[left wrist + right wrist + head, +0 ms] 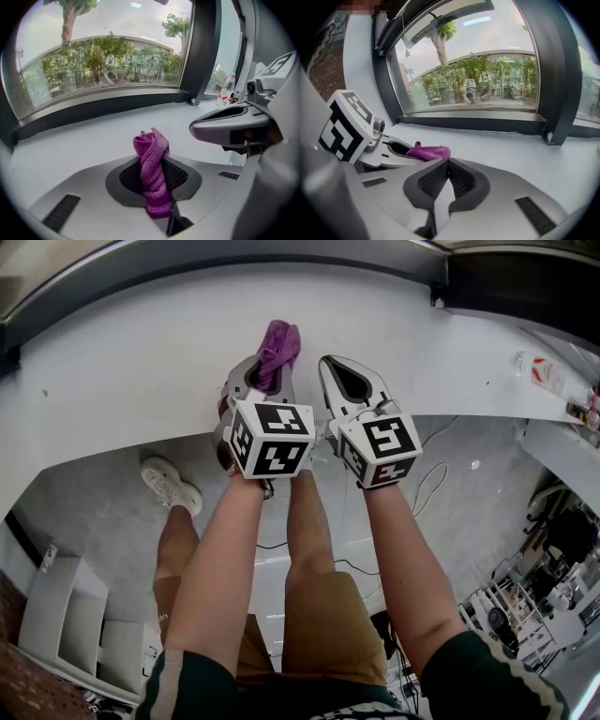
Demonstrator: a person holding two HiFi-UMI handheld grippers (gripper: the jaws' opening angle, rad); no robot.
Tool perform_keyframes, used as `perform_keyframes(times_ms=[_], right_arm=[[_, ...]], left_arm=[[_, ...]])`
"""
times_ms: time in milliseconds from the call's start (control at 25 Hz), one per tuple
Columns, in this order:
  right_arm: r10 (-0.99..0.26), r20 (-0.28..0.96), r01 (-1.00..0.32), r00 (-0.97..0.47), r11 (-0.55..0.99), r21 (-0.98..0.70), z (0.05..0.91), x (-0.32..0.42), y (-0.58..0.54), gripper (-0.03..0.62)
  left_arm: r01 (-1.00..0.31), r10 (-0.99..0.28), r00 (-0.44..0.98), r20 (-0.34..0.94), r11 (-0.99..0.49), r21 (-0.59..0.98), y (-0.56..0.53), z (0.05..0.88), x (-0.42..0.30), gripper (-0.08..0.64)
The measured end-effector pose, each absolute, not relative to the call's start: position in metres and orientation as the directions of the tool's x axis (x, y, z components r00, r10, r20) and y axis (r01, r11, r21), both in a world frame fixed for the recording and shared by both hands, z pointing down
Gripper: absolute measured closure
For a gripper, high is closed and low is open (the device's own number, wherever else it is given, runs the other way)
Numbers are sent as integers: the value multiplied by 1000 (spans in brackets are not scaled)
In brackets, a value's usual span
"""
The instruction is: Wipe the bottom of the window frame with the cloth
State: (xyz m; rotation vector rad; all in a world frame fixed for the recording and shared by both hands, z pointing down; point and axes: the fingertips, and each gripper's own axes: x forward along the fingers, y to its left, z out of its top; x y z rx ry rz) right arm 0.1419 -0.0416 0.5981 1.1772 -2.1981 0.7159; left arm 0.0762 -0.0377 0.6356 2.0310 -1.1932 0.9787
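A purple knitted cloth (pixel 278 350) (pixel 153 176) sticks up out of my left gripper (pixel 265 381) (pixel 152 180), which is shut on it and held over the white window sill (pixel 141 371). The cloth's end also shows in the right gripper view as the purple cloth (pixel 429 152). My right gripper (pixel 349 381) (pixel 448 174) is right beside the left one, its jaws shut with nothing between them. The dark bottom rail of the window frame (pixel 103 105) (pixel 473 123) runs along the far edge of the sill, some way ahead of both grippers.
A dark upright frame post (pixel 200 51) (pixel 555 70) stands at the right end of the pane. Small bottles (pixel 227 91) sit on the sill to the far right. Below the sill I see the person's legs, a white shoe (pixel 171 486), cables and white shelves (pixel 66 624).
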Motion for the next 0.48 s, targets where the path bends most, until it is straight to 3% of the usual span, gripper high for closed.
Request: perform_keyframes(times_ms=[480], right_arm=[[-540, 665, -823, -517, 528, -211, 593, 63, -35, 578]], left_arm=[[-916, -485, 295, 823, -388, 100, -26, 636, -10, 476]])
